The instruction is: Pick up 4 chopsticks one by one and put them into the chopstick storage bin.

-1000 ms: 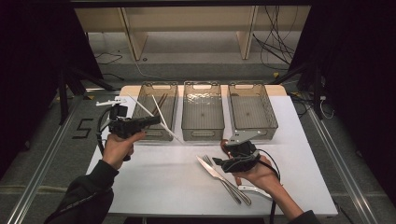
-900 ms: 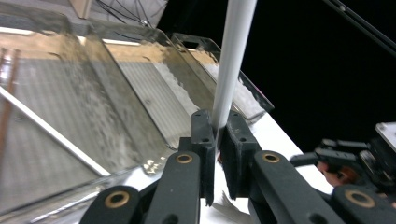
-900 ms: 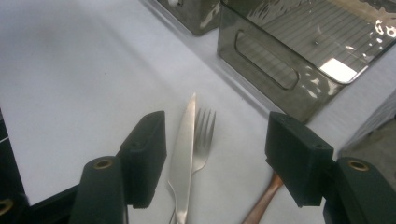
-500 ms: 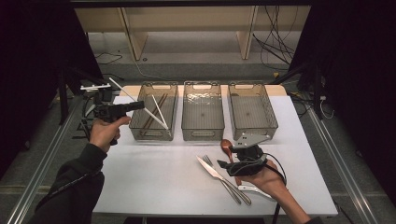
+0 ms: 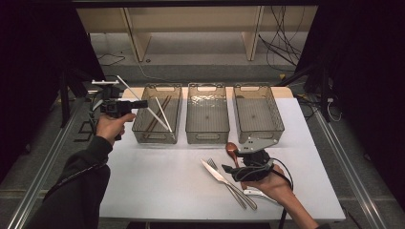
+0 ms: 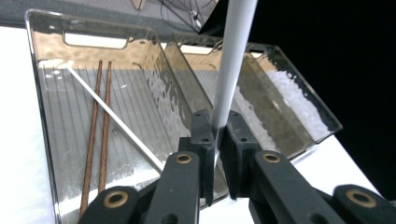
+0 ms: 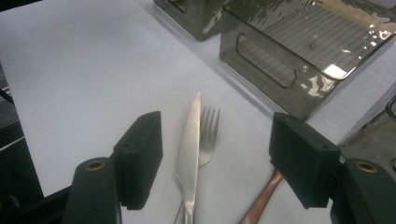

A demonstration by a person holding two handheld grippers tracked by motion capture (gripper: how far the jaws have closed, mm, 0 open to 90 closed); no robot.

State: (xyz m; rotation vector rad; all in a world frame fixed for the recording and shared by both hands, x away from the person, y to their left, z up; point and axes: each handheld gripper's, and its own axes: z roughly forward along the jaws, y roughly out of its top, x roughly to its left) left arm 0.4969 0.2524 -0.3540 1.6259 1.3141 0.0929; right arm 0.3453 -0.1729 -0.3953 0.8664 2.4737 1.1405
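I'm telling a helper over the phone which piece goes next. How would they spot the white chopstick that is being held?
Find the three clear bins in a row on the white table; go to the left bin. The left tongs, just left of it, pinch a white chopstick. Its twin lies slanted inside that bin beside two brown ones.

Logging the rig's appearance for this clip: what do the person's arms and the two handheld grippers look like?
Both grippers are black with pistol-style bodies. The left gripper has blocky black jaws on arms with brass-coloured pivot rivets. The right gripper carries a grey three-cornered plate on top and trails a black cable. The left arm wears a dark long sleeve; a dark cuff edge shows at the right forearm.
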